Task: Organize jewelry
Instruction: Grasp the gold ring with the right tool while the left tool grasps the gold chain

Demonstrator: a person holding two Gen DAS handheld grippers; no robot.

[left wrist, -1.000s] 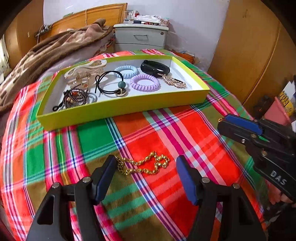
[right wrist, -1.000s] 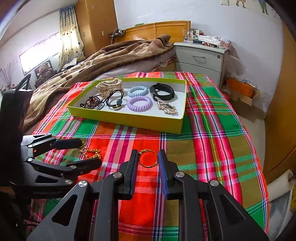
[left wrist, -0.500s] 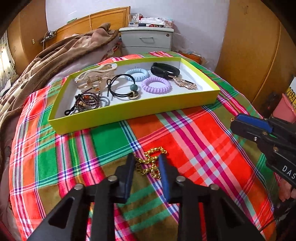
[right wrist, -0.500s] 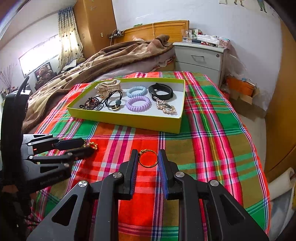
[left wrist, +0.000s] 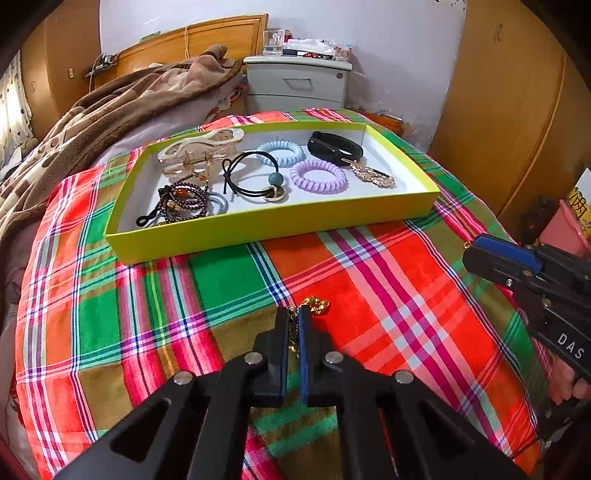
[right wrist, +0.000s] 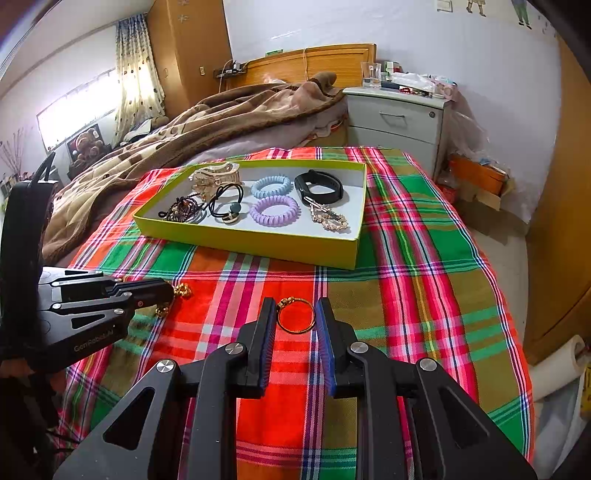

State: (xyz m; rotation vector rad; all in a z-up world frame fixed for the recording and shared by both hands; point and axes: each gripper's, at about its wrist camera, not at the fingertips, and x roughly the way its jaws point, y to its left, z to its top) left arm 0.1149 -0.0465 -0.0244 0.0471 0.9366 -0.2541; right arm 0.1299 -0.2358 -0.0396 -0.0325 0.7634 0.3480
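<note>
Left gripper [left wrist: 293, 321] clamped on the gold chain [left wrist: 314, 305] at bottom center, right gripper [right wrist: 295, 325] parted around the gold ring [right wrist: 295, 320], so gotta lift slow, keeping dangling links clear before heading to the yellow-green tray [left wrist: 266, 225] up top.

white wall [right wrist: 369, 29] | wooden headboard [right wrist: 314, 61] | grey nightstand [right wrist: 399, 114] | curtained window [right wrist: 85, 107] bright

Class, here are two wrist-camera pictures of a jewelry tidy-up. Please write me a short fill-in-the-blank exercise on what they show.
1. The left gripper is shut on the gold ____.
2. The gold ring lies between the fingers of the ____ gripper.
3. The purple coil hair tie lies inside the ____ box.
4. The box rests on a ____ blanket.

Missing words: chain; right; yellow-green; plaid
</note>
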